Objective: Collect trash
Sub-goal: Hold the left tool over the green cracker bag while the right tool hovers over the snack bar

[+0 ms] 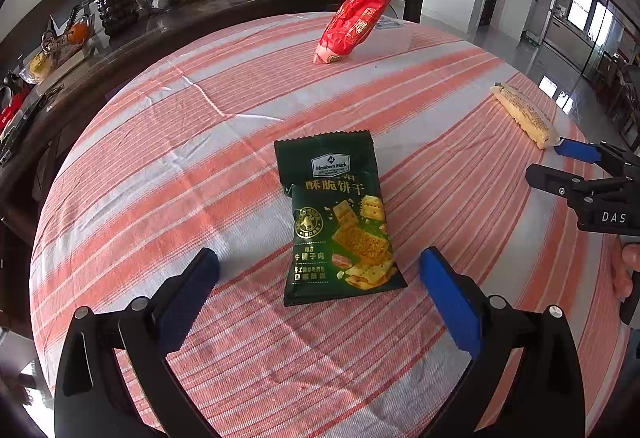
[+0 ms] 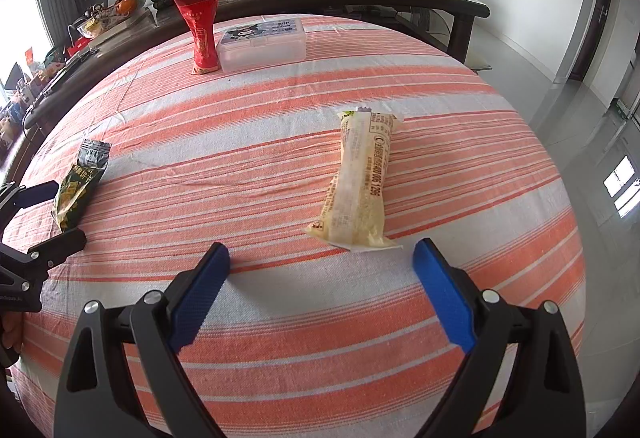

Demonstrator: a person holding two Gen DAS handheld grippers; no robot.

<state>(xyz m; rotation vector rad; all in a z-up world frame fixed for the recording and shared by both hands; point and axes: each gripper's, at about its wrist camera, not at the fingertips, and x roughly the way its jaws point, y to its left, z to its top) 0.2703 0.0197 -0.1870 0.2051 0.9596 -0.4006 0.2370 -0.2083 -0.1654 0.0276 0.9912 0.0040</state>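
The left gripper stands spread wide over the striped tablecloth, holding nothing; the green cracker packet lies flat between and just beyond its 2 blue pads, touching neither. The right gripper is likewise wide apart and empty, with the pale yellow wrapper lying just ahead of its tips. A red wrapper leans against a clear plastic box at the far side of the table.

The step in hand looks like picking up the green packet. To do it well, I would advance and lower the left gripper until the pads straddle the packet's narrow width near its lower half, then close firmly: thin foil slides on cloth, so pinching a raised fold should hold better than scraping flat.
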